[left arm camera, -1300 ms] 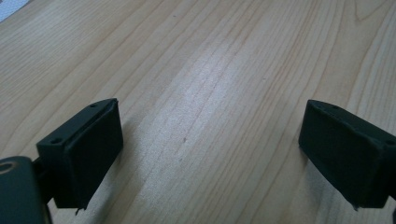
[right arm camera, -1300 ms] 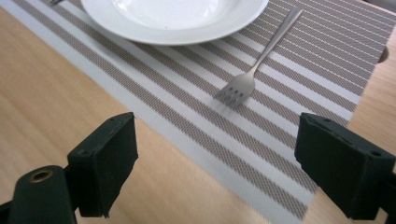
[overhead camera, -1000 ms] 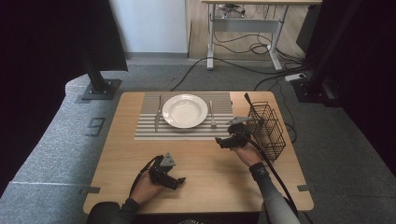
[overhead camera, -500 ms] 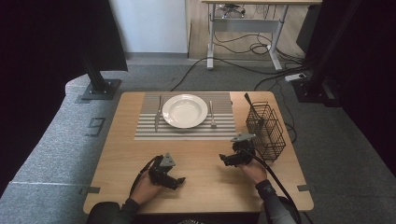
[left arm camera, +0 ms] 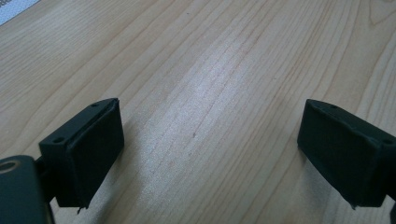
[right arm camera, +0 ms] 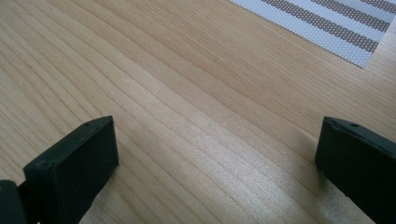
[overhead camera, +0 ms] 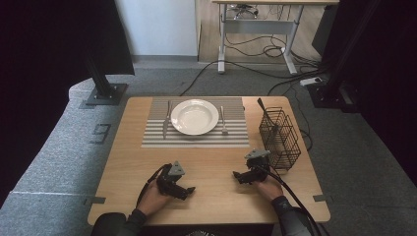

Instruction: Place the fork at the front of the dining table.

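My left gripper [overhead camera: 188, 191] rests low over the wooden table [overhead camera: 211, 201] near its front left, held in a hand. In the left gripper view its jaws [left arm camera: 210, 154] stand wide apart over bare wood, open with nothing between them. My right gripper [overhead camera: 239, 176] sits at the front right, just beside the wire basket [overhead camera: 280, 137]. Its jaws [right arm camera: 215, 168] have just been opening and are wide apart over bare wood, open and empty. A corner of the striped placemat [right arm camera: 336, 28] shows at the top right of the right gripper view.
On the striped placemat [overhead camera: 196, 138] at the back of the table stands a white plate [overhead camera: 194, 116]. A knife [overhead camera: 167, 120] lies to its left and a fork [overhead camera: 223, 120] to its right. The black wire basket stands by the right edge.
The right hand has drawn back from beside the basket toward the table's front and sunk lower. The left hand has stayed put.
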The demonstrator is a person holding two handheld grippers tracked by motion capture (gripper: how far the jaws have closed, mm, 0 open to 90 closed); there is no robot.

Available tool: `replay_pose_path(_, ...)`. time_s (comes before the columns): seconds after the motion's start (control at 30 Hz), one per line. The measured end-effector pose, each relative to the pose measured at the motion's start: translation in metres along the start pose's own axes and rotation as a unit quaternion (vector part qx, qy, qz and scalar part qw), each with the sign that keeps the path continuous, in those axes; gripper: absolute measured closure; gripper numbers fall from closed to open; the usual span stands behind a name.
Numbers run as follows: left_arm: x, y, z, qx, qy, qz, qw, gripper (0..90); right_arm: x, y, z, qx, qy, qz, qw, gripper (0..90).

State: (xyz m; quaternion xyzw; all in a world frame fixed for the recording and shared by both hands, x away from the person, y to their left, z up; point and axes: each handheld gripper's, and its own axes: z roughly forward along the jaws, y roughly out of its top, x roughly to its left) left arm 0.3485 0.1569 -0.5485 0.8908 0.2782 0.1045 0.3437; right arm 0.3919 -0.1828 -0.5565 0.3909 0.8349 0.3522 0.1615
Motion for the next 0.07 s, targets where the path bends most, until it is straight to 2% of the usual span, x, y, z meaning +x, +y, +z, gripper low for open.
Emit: replay_pose_path(0.07,0.0000,0.0000,0.0001,0.000,0.000,0.001,1.0000,6.4,-0.0001,0.0000,0.0000,0.000,0.000,0.000,1.0000,0.0)
